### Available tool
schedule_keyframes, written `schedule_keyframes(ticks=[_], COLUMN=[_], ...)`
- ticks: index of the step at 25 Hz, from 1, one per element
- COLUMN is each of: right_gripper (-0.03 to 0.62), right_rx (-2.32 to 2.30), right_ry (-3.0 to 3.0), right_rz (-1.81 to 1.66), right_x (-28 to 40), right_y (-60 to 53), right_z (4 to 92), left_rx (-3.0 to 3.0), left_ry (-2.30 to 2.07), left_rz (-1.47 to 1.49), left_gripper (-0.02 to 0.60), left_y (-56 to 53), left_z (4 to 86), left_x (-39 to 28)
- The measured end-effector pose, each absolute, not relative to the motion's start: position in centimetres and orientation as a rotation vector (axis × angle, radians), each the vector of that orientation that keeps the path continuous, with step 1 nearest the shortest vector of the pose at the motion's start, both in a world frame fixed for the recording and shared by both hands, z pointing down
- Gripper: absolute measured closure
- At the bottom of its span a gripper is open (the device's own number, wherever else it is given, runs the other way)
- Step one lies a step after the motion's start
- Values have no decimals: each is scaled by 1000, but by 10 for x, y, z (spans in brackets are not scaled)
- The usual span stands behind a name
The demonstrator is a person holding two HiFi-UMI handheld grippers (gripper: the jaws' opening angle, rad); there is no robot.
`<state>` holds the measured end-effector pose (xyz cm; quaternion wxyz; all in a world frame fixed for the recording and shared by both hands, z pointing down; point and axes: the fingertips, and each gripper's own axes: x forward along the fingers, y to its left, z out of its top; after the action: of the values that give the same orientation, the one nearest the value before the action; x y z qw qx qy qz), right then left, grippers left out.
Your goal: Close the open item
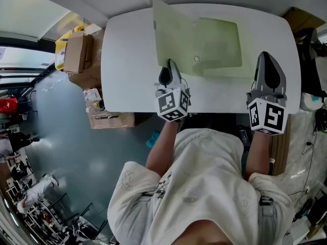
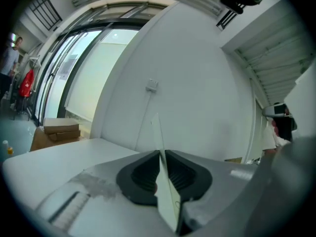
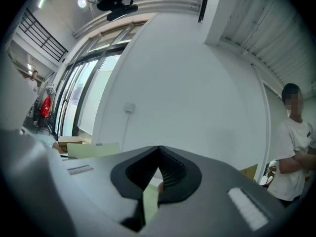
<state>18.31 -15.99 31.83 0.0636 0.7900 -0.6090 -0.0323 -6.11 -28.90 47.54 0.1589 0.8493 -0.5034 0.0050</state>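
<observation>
A pale green plastic folder (image 1: 219,47) with a snap button (image 1: 196,59) lies open on the white table (image 1: 127,60). Its lighter cover sheet (image 1: 171,32) lies spread to the left. My left gripper (image 1: 171,64) is at that sheet's near edge. In the left gripper view its jaws (image 2: 160,154) are closing, and the thin sheet (image 2: 165,191) stands edge-on between the pads, which touch it. My right gripper (image 1: 265,55) rests on the table just right of the folder, jaws shut (image 3: 159,149), tips meeting. A pale green strip (image 3: 150,204) shows low between them; what it is I cannot tell.
Cardboard boxes stand on the floor left of the table (image 1: 77,52) (image 1: 110,119), and a brown box (image 1: 301,17) sits past the far right corner. A person in a white shirt (image 3: 291,157) stands to the right. The table's near edge runs just under both grippers.
</observation>
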Motion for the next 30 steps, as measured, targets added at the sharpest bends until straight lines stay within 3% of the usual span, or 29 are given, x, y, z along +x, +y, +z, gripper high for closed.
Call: schedule_keyframes(ticks=[30], right_gripper=[592], right_rx=[2536], right_ry=[-1667], right_rz=[3], right_x=[260], right_y=[-106], right_z=[333], left_rx=[2964], left_ry=[-1174], left_rz=[285], left_gripper=[552], left_y=[-222], left_z=[437], left_x=[91])
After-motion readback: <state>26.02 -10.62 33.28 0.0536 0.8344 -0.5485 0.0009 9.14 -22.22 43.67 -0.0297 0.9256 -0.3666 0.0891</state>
